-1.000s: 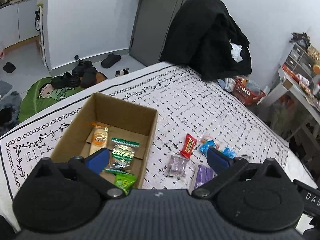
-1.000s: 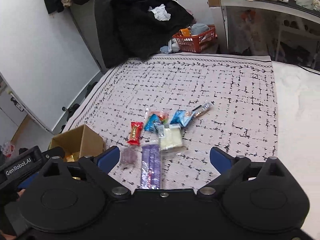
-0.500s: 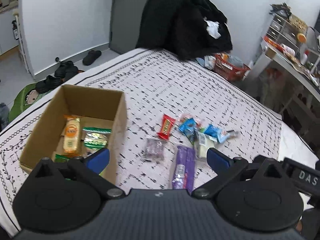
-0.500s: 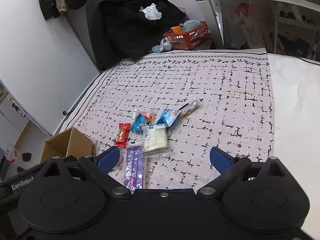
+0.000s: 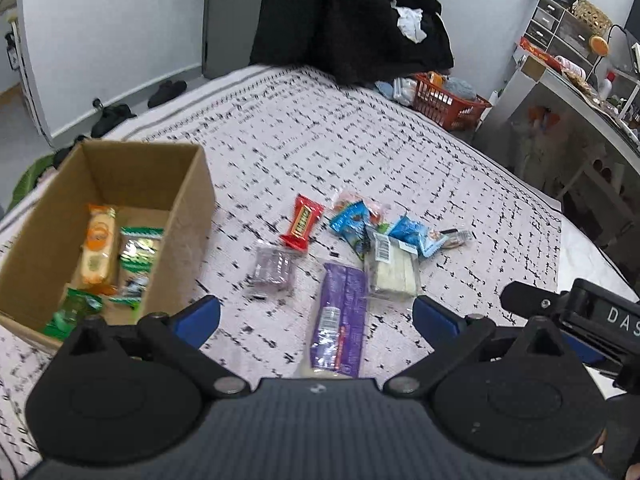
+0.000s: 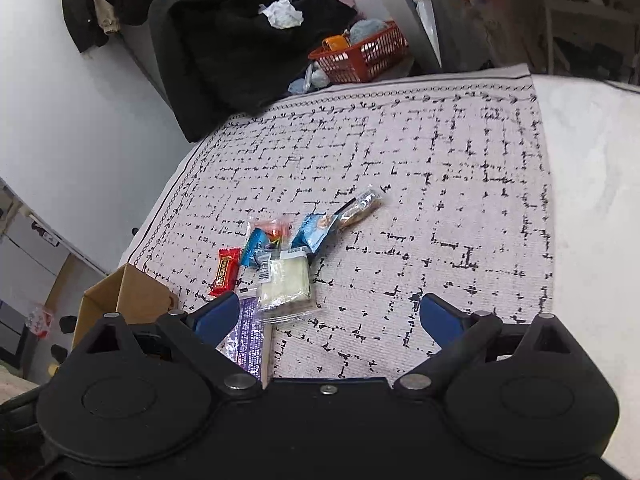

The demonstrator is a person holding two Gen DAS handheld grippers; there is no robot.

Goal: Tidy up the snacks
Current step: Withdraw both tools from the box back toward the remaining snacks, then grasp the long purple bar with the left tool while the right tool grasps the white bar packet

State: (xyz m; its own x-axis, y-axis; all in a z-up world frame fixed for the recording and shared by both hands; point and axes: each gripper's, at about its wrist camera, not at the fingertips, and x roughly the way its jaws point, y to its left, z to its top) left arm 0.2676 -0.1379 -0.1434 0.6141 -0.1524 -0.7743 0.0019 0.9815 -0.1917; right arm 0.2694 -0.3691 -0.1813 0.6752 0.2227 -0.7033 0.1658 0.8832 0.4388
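While purple packet (image 5: pixel 338 320) lay flat on bed (image 5: pixel 360 152), right of cardboard box (image 5: pixel 188 208), it looked light, crinkly, slippery; best pinched across narrow middle. Left hand-held gripper (image 5: pixel 316 316) spread wide, empty, over it. Right hand-held gripper (image 6: pixel 326 320) likewise released.

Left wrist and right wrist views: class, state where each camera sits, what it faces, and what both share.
Left wrist: on the left tongs, facing the cardboard box and loose snacks; its own blue fingers show.
Right wrist: on the right tongs, facing the patterned cloth; own fingers show.
Shared: red snack bar, purple packet, box.
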